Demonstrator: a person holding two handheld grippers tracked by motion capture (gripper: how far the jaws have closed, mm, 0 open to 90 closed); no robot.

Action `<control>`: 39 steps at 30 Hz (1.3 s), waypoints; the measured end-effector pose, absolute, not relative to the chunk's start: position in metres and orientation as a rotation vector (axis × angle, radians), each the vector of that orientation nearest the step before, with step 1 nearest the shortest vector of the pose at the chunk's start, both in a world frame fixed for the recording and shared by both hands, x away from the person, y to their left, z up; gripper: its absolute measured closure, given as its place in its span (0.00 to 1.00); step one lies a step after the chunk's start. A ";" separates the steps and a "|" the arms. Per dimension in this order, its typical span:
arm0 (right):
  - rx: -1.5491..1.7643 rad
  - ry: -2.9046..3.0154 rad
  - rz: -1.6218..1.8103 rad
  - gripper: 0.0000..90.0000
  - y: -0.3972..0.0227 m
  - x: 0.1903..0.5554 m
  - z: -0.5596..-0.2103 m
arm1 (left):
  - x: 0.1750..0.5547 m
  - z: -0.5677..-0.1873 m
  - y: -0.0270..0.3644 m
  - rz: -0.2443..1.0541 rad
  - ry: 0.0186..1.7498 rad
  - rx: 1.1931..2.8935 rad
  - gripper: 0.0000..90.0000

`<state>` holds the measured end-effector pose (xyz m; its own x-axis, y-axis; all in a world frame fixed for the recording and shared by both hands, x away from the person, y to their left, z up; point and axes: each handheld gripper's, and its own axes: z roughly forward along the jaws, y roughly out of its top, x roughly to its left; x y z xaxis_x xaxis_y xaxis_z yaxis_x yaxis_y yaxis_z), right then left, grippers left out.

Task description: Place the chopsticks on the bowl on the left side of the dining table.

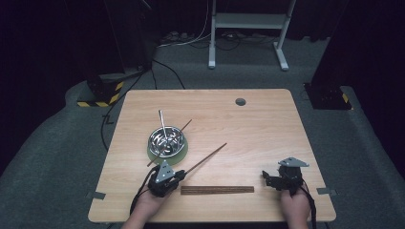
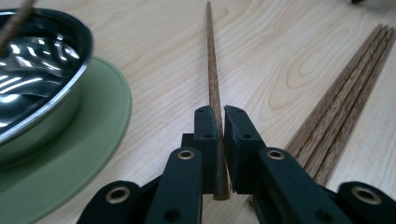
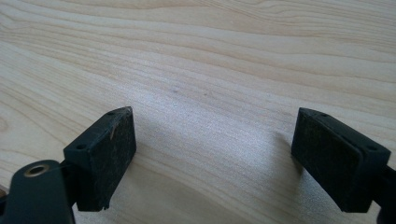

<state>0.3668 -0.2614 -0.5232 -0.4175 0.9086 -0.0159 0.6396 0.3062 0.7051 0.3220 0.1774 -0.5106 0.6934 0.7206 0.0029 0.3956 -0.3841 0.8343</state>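
Jaws of left gripper [image 2: 220,154] clamped on thin brown wooden chopstick [image 2: 214,79], tip low over light wooden bench [image 1: 267,129] beside steel bowl [image 1: 165,139]. Right gripper [image 3: 215,154] jaws apart, empty. Advise steady lift, grip kept firm.

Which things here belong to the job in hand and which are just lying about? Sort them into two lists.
Likely in the job, judging by the grasp:
- left tool, shut on a single chopstick
- bundle of chopsticks
- steel bowl on a green plate, with a chopstick and a metal utensil in it

Lying about:
- right tool, open over bare table
- grey grommet
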 end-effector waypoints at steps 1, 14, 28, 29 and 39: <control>1.379 2.166 0.881 0.15 -0.261 0.367 -0.523 | 0.321 -0.509 0.179 0.468 0.865 2.004 0.93; 1.378 2.166 0.880 0.15 -0.261 0.367 -0.523 | 0.316 -0.498 0.189 0.516 0.867 1.930 0.93; 1.379 2.166 0.881 0.15 -0.261 0.367 -0.523 | 0.314 -0.484 0.213 0.575 0.890 1.848 0.93; 1.378 2.166 0.880 0.15 -0.261 0.367 -0.523 | 0.314 -0.484 0.214 0.575 0.898 1.841 0.93; 1.379 2.166 0.881 0.15 -0.261 0.367 -0.523 | 0.316 -0.482 0.237 0.618 0.955 1.804 0.93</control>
